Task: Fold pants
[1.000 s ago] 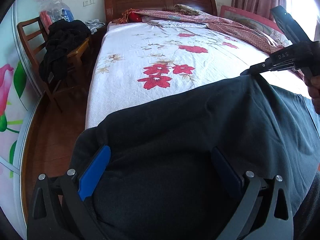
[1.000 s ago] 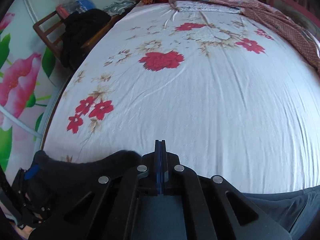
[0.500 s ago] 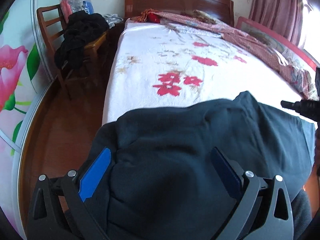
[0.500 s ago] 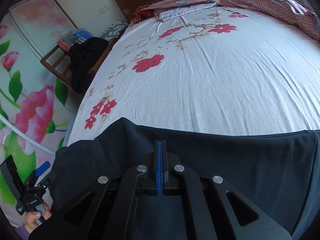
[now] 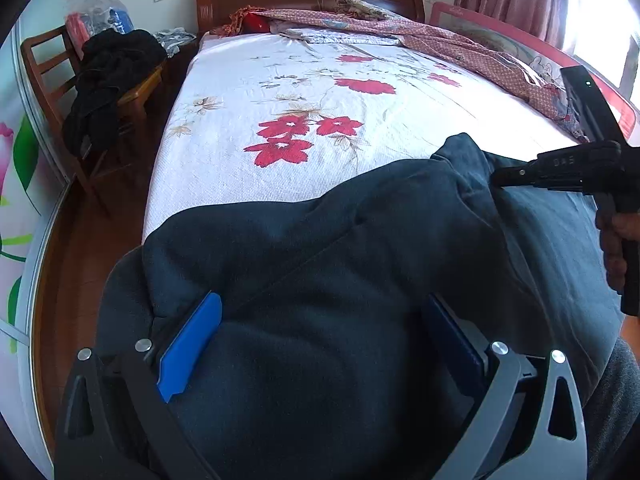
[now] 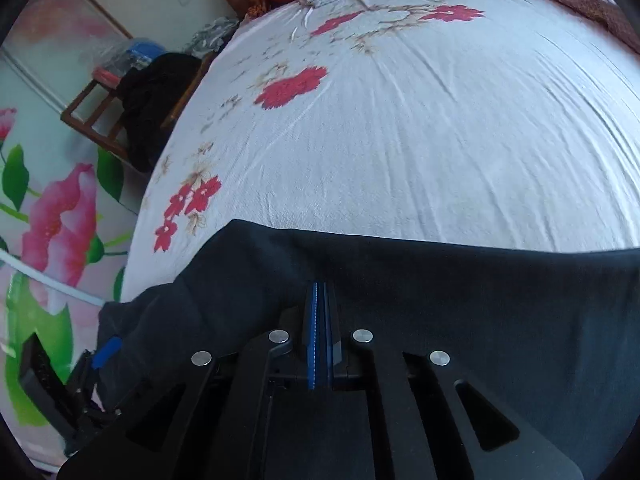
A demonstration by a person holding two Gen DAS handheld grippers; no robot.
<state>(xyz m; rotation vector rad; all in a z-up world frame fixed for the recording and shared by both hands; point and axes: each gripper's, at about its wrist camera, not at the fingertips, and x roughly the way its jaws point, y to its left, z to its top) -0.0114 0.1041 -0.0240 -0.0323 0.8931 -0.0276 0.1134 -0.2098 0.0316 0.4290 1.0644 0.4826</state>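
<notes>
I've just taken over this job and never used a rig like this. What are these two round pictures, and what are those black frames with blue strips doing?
Each picture comes from a fisheye camera on a hand-held two-finger gripper, looking along its fingers. In the left view, the left gripper has its blue-padded fingers spread wide, dark navy cloth pants bulging between them. In the right view, the right gripper is pinched shut on the pants' edge. The pants hang over the white floral-sheeted bed. A wooden chair piled with black clothes stands beside it.

Bed (image 5: 280,92), white floral sheet: dark pants (image 5: 360,260) at lower frame; patterned reddish quilt (image 5: 460,40) bunched along upper right.
</notes>
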